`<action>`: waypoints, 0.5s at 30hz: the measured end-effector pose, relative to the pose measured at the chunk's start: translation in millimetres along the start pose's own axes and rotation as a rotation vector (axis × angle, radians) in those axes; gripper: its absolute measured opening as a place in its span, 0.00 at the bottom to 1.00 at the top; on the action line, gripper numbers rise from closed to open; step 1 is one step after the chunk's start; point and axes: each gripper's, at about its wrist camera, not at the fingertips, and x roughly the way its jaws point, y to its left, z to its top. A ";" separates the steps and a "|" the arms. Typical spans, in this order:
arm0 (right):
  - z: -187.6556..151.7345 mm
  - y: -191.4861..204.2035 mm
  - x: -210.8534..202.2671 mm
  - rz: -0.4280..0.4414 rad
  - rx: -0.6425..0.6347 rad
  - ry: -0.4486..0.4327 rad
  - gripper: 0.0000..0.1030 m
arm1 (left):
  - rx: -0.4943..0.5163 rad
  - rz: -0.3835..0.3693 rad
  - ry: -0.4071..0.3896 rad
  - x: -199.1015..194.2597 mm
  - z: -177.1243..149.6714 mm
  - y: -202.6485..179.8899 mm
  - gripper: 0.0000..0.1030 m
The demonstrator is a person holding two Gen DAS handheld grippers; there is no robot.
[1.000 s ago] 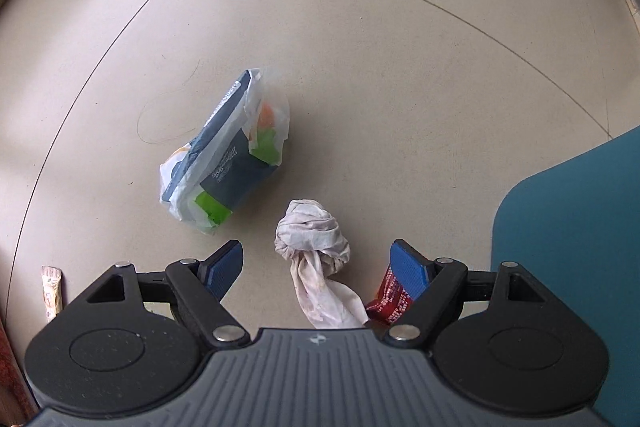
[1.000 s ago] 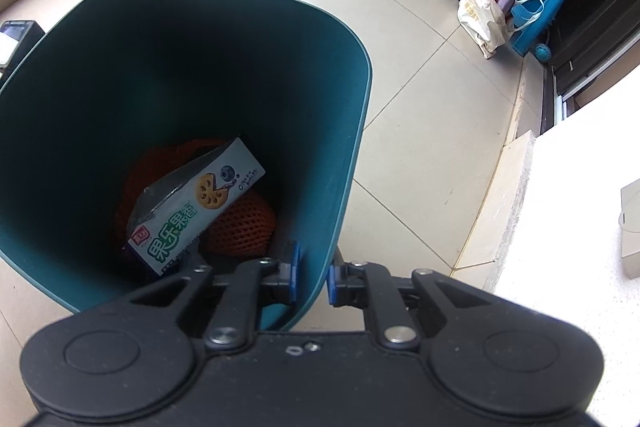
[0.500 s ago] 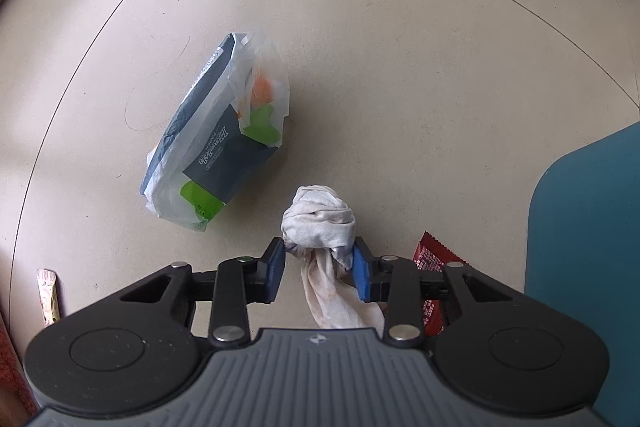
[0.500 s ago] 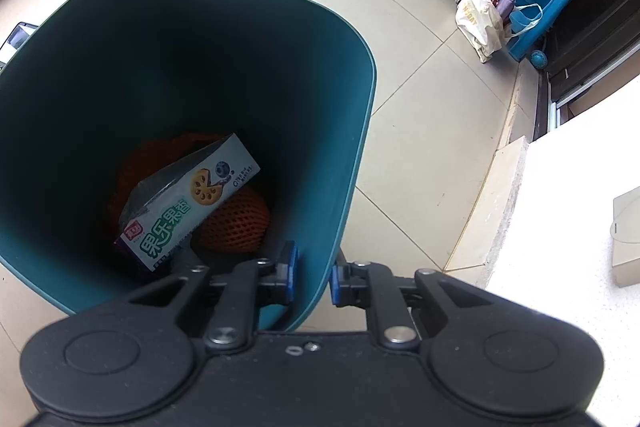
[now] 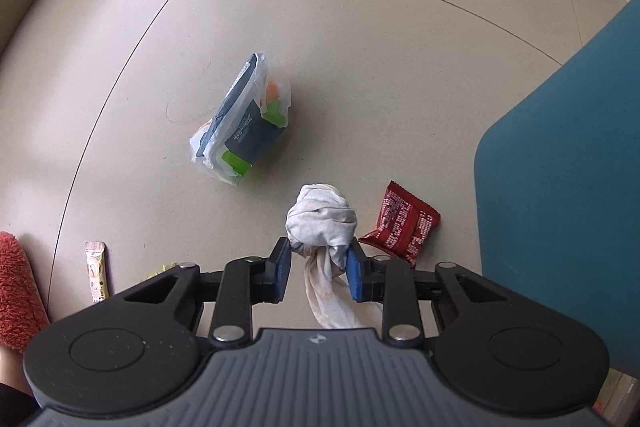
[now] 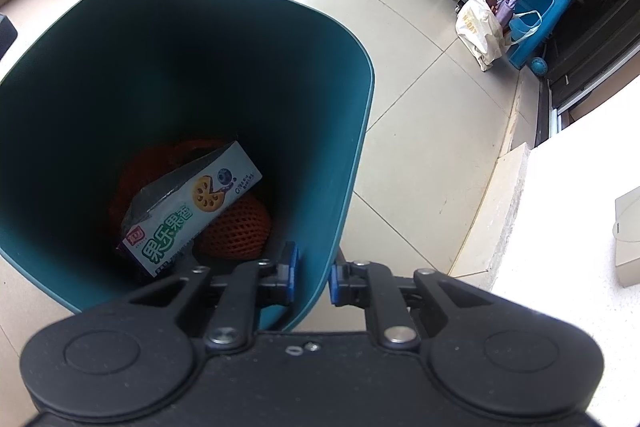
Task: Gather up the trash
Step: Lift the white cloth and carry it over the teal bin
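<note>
Pinching the knotted rag off the floor while my other gripper steadies the bin.

Starting leftmost, a small stick sachet [image 5: 96,271] lies on the floor [image 5: 360,47], then a clear plastic bag of packaging [image 5: 244,125], its long axis running away from me, tilted right. My left gripper [image 5: 319,267] has closed most of the way on the knotted white rag [image 5: 321,219], pads squeezing the neck just under the knot; the knot points forward and the loose tail trails back toward me. It looks soft, light and compressible, so I judge the neck the surest hold. Just right lies a red snack wrapper [image 5: 402,225], thin and probably slippery. My right gripper [image 6: 313,277] is clamped on the teal trash bin [image 6: 356,163] wall, one finger inside, one outside; a cookie box [image 6: 192,215] rests within.
</note>
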 end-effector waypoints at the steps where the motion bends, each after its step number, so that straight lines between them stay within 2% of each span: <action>1: 0.1 -0.3 -0.5 0.001 0.002 -0.002 0.13 | 0.009 0.000 -0.010 -12.0 -2.4 -2.4 0.27; 6: -2.8 -1.7 -1.6 0.008 0.001 -0.019 0.13 | 0.055 -0.014 -0.054 -67.5 -8.8 -10.8 0.27; 15: -8.5 -1.9 -5.9 0.039 -0.028 -0.036 0.11 | 0.170 -0.099 -0.169 -177.0 -30.2 -45.8 0.27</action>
